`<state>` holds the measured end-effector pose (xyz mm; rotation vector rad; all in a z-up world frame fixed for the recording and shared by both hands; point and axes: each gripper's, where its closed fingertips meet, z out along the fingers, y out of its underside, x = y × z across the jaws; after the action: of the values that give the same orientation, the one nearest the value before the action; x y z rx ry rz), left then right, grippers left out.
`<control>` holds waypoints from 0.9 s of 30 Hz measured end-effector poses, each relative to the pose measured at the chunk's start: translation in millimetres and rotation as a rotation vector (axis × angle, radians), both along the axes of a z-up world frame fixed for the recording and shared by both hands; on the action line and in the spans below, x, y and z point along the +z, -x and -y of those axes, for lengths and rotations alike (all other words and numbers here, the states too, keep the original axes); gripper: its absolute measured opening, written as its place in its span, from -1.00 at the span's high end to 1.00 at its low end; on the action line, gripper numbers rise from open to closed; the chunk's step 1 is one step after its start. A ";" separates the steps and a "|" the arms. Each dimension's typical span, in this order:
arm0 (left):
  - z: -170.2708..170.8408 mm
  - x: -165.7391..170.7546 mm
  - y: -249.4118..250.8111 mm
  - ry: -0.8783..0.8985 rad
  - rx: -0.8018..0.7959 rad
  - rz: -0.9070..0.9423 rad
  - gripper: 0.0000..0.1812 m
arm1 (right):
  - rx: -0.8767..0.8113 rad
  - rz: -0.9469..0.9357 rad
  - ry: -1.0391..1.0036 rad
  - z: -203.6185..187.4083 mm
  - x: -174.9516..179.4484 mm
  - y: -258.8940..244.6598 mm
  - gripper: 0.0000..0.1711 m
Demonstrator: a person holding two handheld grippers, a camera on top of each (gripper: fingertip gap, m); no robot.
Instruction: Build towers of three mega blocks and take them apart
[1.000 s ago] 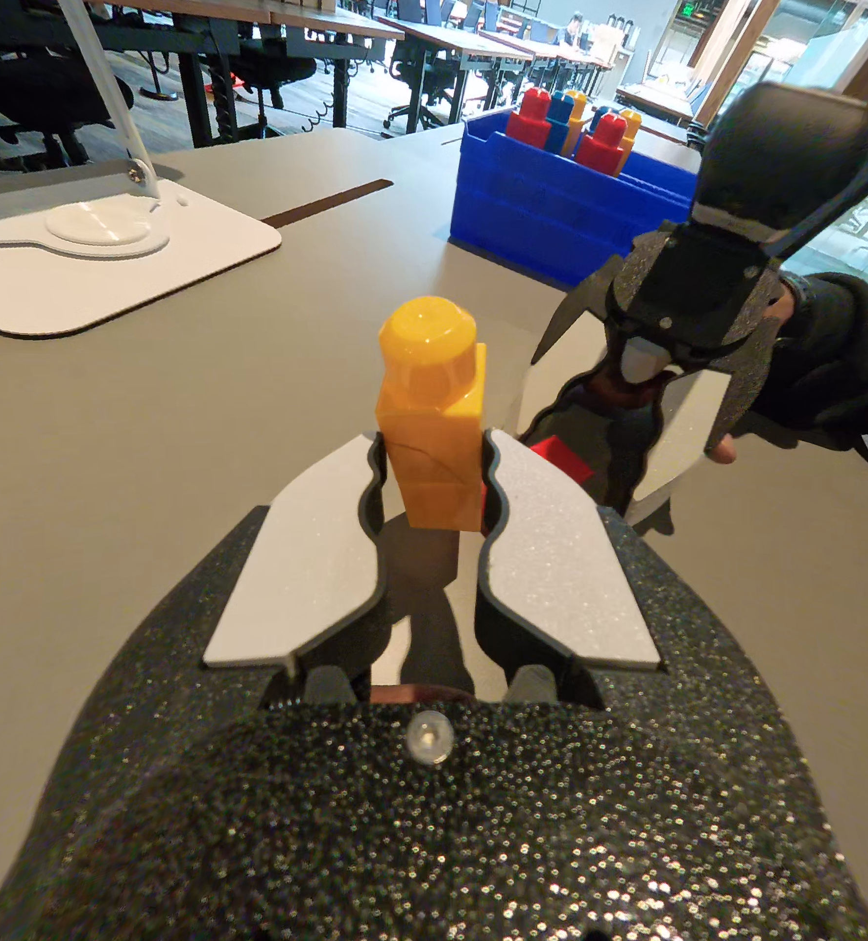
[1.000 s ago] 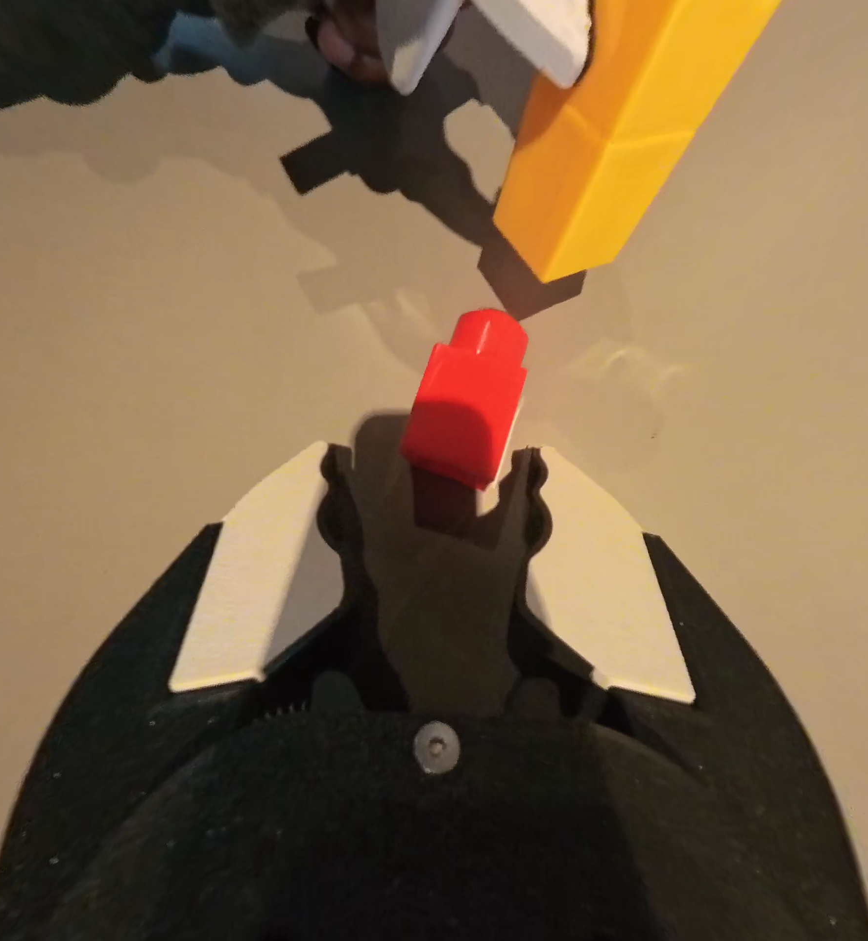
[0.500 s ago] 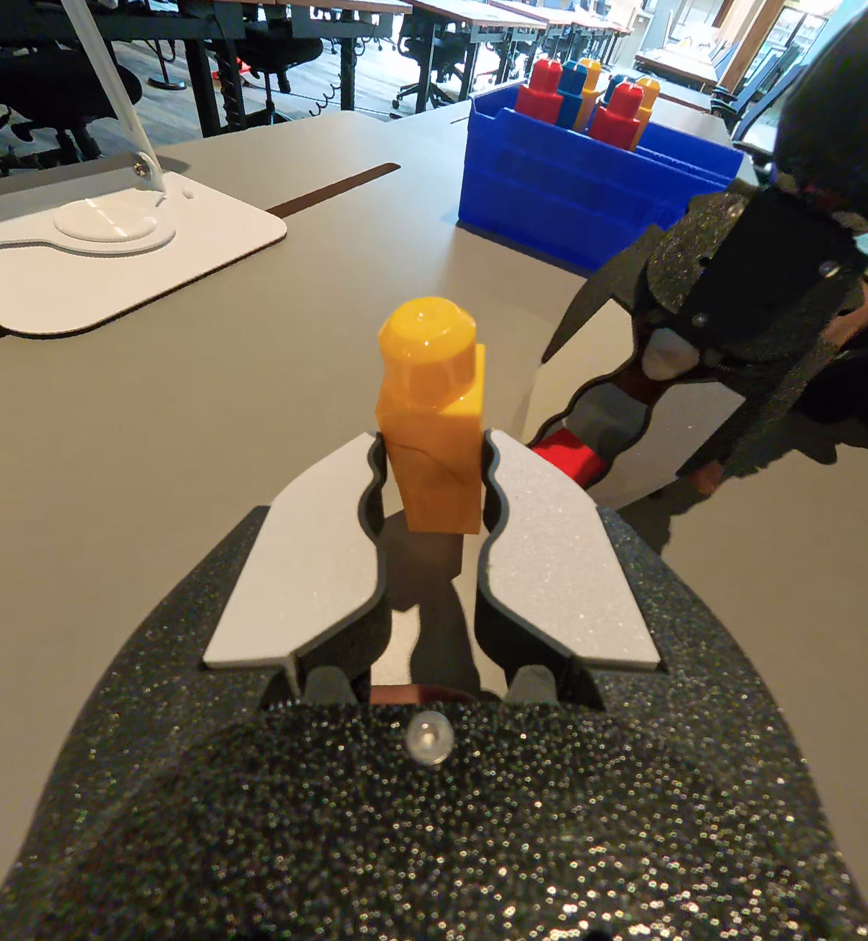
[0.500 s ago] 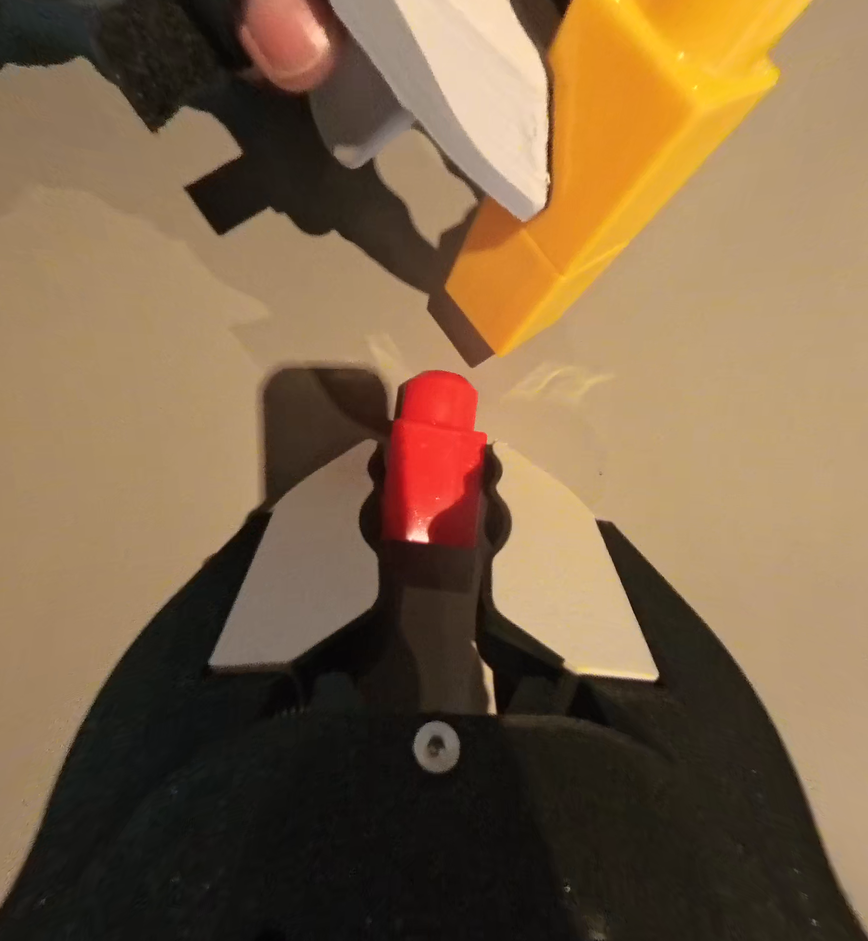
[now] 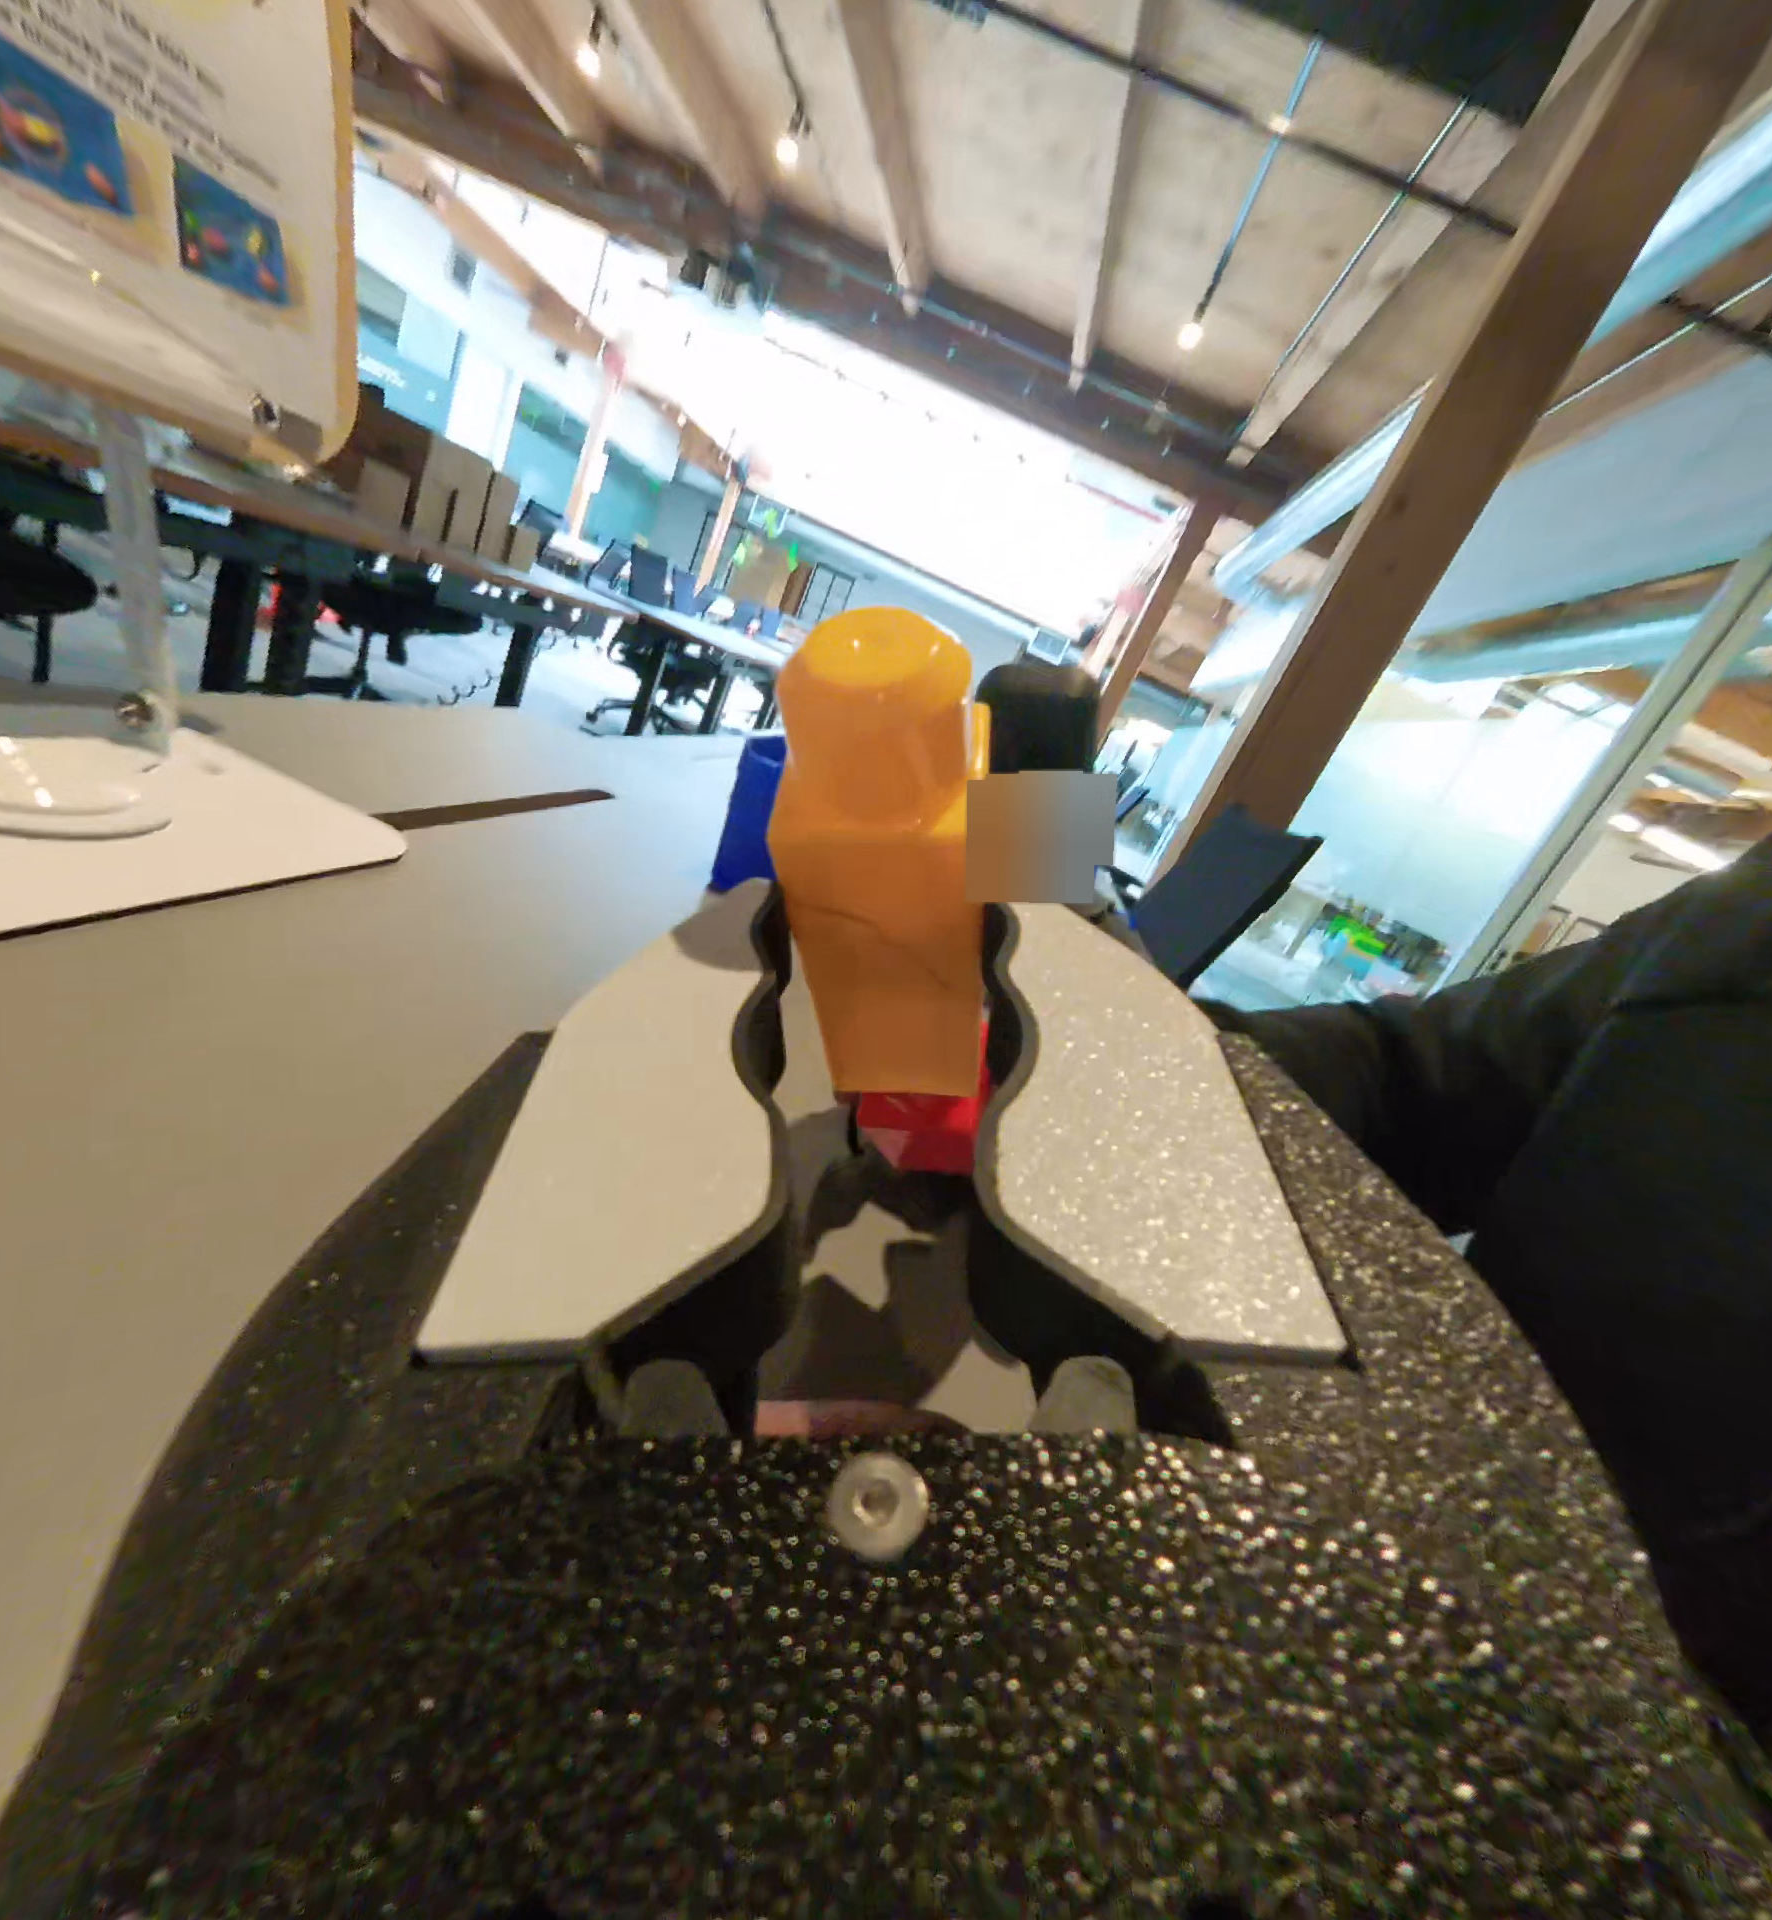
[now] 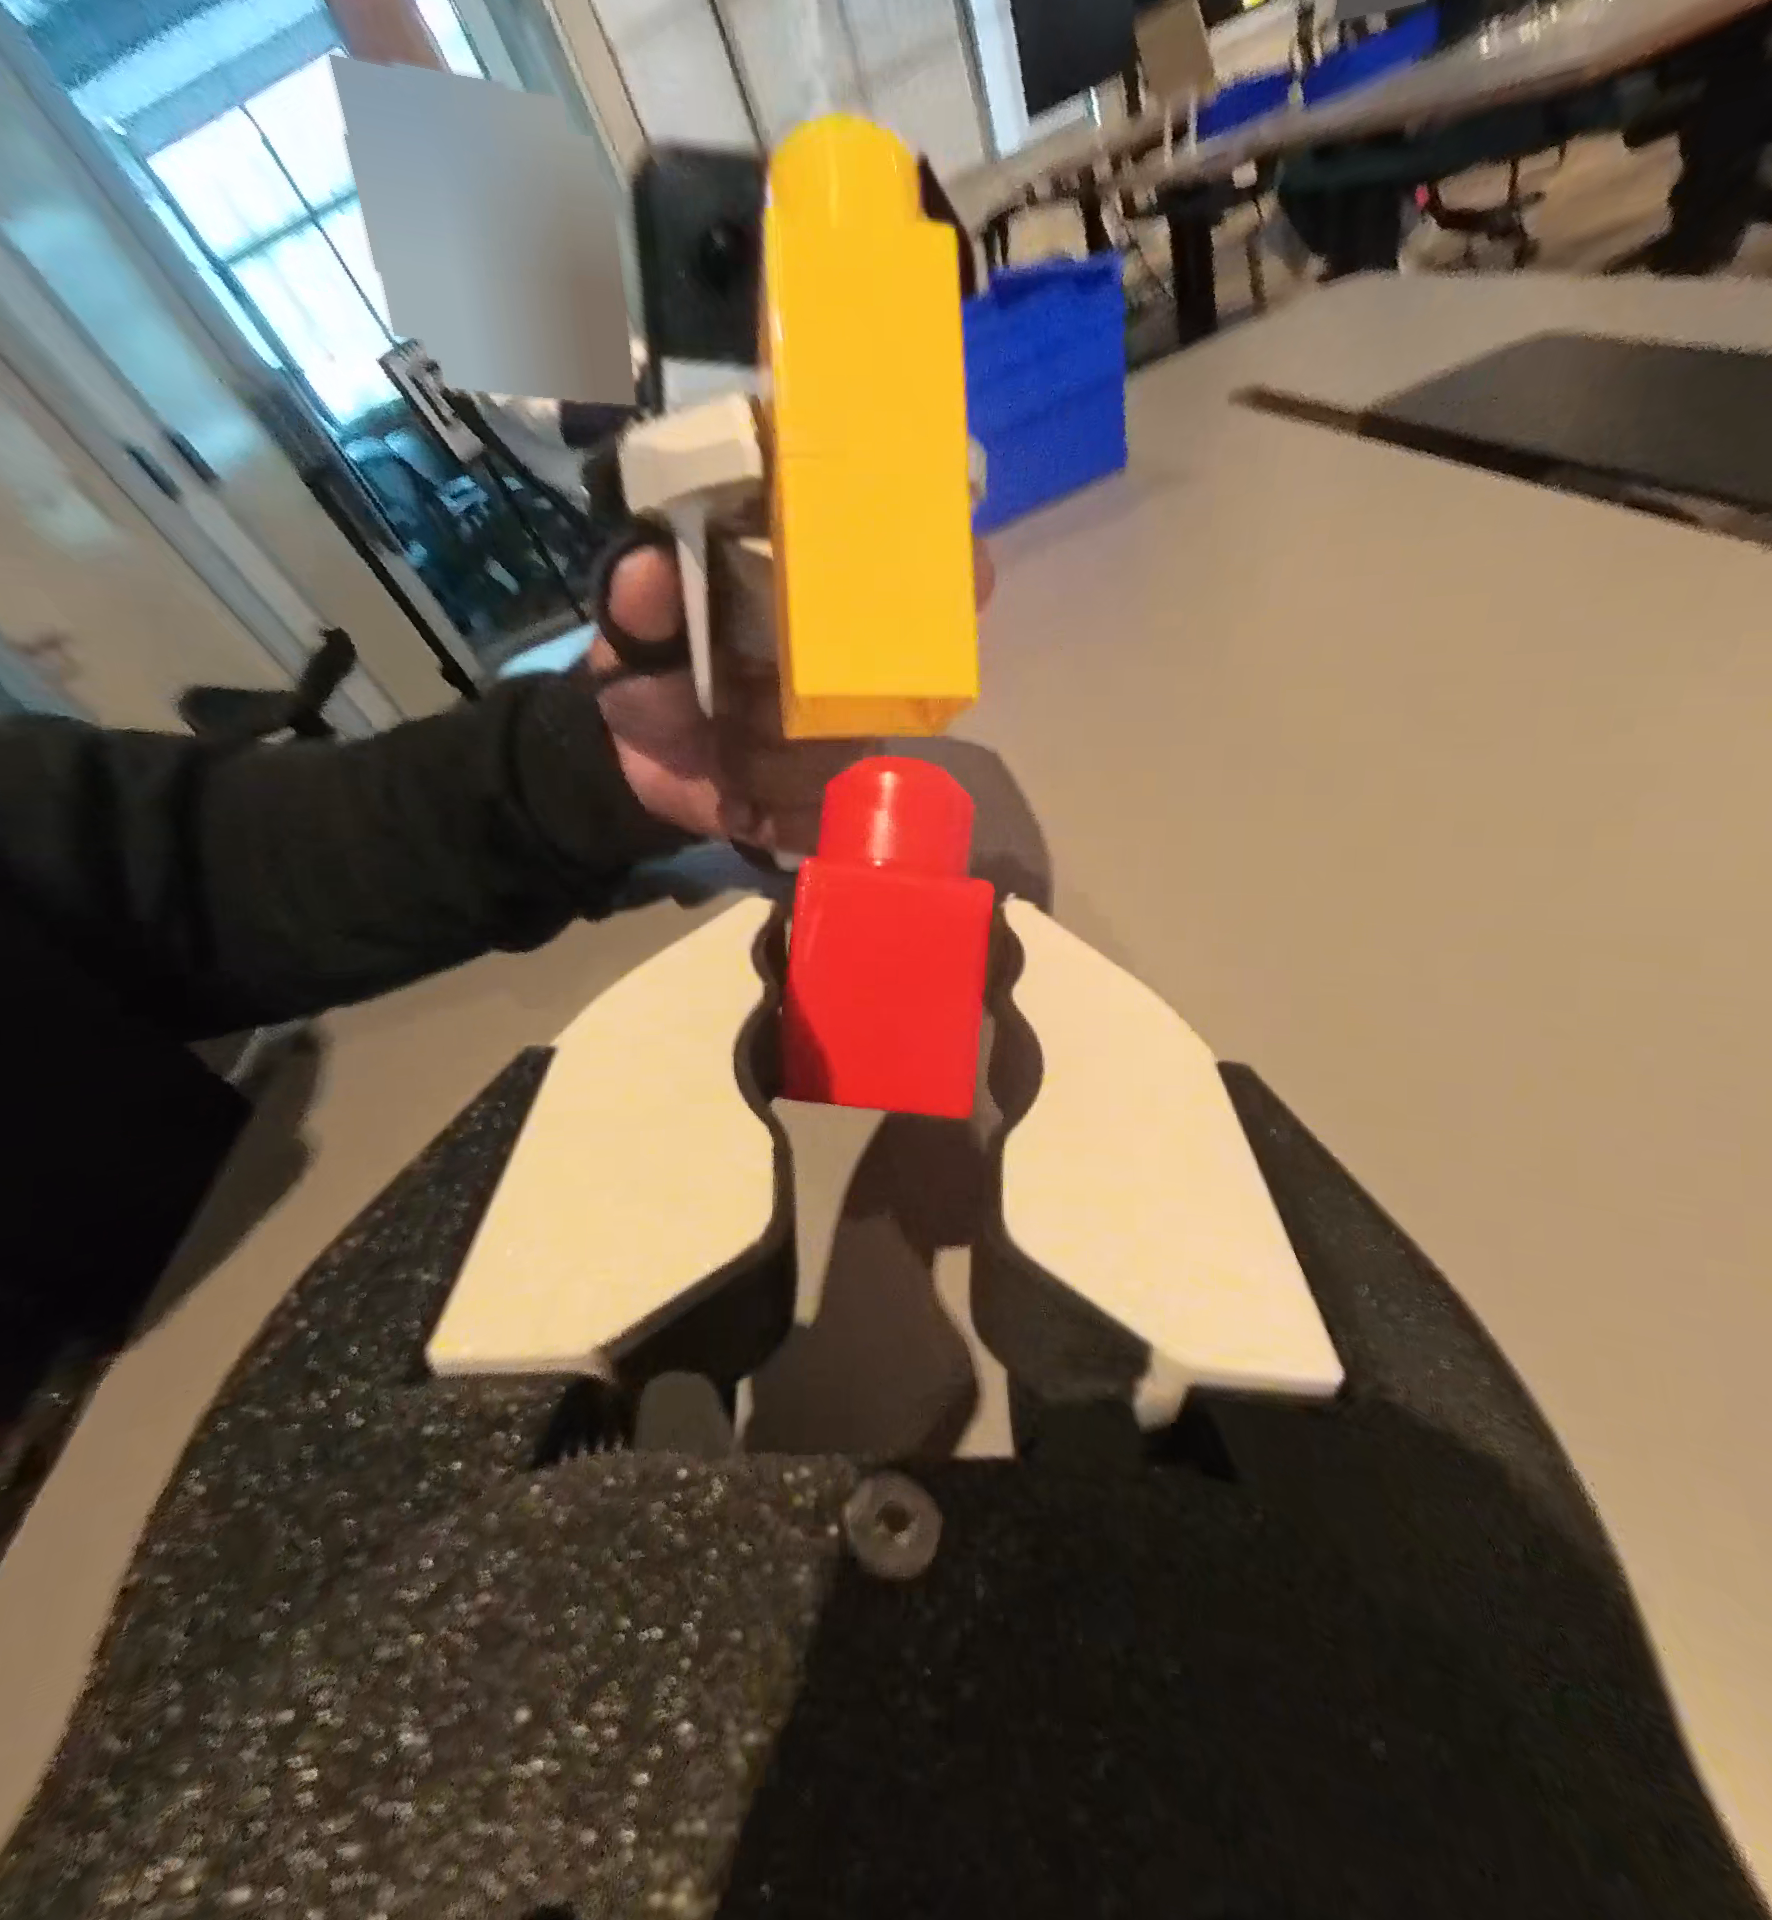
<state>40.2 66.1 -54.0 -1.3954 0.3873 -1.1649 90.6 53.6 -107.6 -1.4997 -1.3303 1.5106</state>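
Note:
My left gripper [image 5: 882, 935] is shut on a yellow stack of two mega blocks [image 5: 877, 862] and holds it upright in the air. The red block [image 5: 918, 1127] shows just under the stack in the left wrist view. My right gripper [image 6: 887, 925] is shut on that red block [image 6: 887, 977], stud up, lifted off the table. In the right wrist view the yellow stack [image 6: 866, 436] hangs directly above the red stud with a small gap, and the left gripper [image 6: 695, 468] grips it from behind.
A blue bin [image 6: 1043, 384] stands farther back on the grey table [image 6: 1381, 779]; it is mostly hidden behind the yellow stack in the left wrist view [image 5: 747, 821]. A white sign stand base [image 5: 134, 831] sits at the left. A dark mat [image 6: 1640, 416] lies at the right.
My right gripper closed on the red block and lifted it off the table. Both grippers tilted up to level, bringing the red block under the yellow stack.

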 end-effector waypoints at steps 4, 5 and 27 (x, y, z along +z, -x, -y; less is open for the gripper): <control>3.7 -1.3 -15.9 -0.016 -0.025 -0.012 0.62 | 0.001 -0.081 -0.040 6.0 10.3 1.5 0.58; 4.9 -2.5 -20.2 -0.019 -0.033 -0.027 0.62 | -0.004 -0.098 -0.047 6.1 12.1 1.3 0.58; 6.2 11.6 -23.3 -0.021 -0.055 0.275 0.62 | -0.012 -0.204 0.008 13.7 26.1 -0.5 0.58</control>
<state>63.5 59.9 -42.4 -1.1921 0.2423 -1.3731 91.1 39.9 -81.5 -1.3165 -1.1949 1.6153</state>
